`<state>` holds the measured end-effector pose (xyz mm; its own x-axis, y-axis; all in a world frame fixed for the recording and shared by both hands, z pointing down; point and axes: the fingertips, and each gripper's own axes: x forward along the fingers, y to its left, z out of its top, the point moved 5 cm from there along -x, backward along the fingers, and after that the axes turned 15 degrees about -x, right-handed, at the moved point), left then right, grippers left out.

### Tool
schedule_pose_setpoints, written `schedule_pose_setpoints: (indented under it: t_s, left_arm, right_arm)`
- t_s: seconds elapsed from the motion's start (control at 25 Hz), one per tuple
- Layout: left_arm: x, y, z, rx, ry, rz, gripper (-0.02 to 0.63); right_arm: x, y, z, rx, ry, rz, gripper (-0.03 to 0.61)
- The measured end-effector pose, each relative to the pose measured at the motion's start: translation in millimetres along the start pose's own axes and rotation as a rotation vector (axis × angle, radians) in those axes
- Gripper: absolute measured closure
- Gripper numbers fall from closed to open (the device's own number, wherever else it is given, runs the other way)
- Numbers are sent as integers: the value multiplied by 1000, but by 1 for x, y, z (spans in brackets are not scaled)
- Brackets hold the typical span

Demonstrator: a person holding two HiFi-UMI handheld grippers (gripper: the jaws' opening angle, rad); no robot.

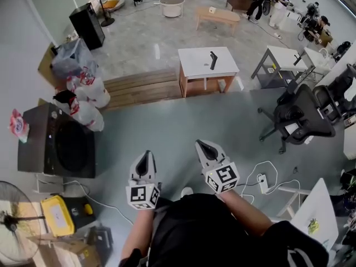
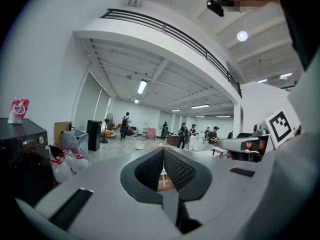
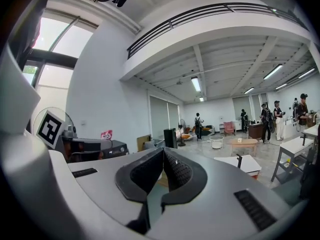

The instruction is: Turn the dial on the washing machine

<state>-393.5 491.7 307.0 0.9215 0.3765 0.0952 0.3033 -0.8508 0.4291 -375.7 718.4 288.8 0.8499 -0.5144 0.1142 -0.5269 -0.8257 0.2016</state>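
- we judge the task not yet begun: nothing in these views shows a gripper at the machine, and the dial has yet to be reached.
- the washing machine [image 1: 55,141] is a dark box standing on the floor at the left of the head view, its round door facing towards us and a red-and-white pouch [image 1: 18,124] on its top.
- the dial itself is too small for us to pick out; from the left gripper view we take it to sit on the control strip along the top of the front, but we cannot say exactly where.
- the left gripper [image 1: 146,157] is clenched on nothing, its pads pressed together with only the room beyond them, and it is held level in front of us, well apart from the machine.
- the right gripper [image 1: 201,147] is likewise clenched and empty, beside the left one and farther from the machine.
- what is left, as we read it, is all of it: turn towards the machine, close in on the control strip, open a gripper, take the dial and rotate it.
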Motion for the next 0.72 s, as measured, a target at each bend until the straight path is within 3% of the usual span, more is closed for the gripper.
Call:
schedule_pose_setpoints:
  t_s: [0.32, 0.4, 0.44, 0.52, 0.6, 0.72]
  left_arm:
    - [-3, -10, -7, 2, 3, -12, 611]
    - [-2, -11, -8, 14, -3, -8, 610]
    - [-1, -12, -9, 16, 1, -3, 597]
    - [1, -12, -12, 9, 14, 5, 474]
    - [4, -12, -14, 6, 21, 11, 420]
    - [5, -13, -18, 16, 23, 17, 394]
  right_arm:
    - [-17, -12, -6, 12, -11, -10, 577]
    - [-19, -17, -6, 5, -3, -17, 545]
    - [-21, -20, -7, 7, 4, -23, 478]
    - [-24, -26, -12, 15, 13, -39, 390]
    - [-27, -32, -16, 18, 19, -46, 363]
    - [-29, -36, -21, 22, 30, -36, 353]
